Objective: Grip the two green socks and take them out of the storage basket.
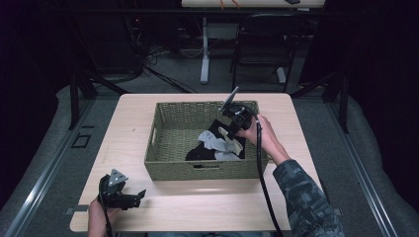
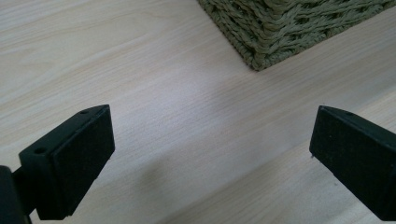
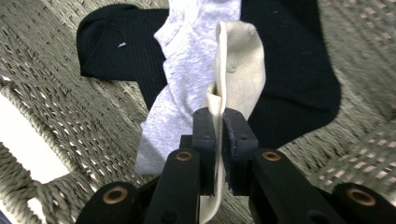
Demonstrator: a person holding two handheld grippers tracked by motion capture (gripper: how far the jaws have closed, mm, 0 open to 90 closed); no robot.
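Observation:
My right gripper [image 3: 219, 121] is shut on the edge of a cream sock [image 3: 238, 70], which hangs from the pads above the floor of a woven green basket [image 3: 70, 121]. Under it lie a light grey sock [image 3: 187, 70] and a black sock [image 3: 299, 70]. In the high view the right gripper [image 1: 230, 131] is held over the right half of the basket [image 1: 207, 170], with the cream sock [image 1: 233, 142] trailing down onto the grey sock [image 1: 211, 140]. My left gripper [image 1: 141, 195] rests near the table's front left, jaws wide open, nothing between them [image 2: 212, 140].
The basket corner [image 2: 280, 28] lies ahead and to the right of the left gripper. Bare light wood table [image 1: 197, 202] runs in front of the basket and on both sides. A folding chair [image 1: 262, 44] and a desk leg stand beyond the table.

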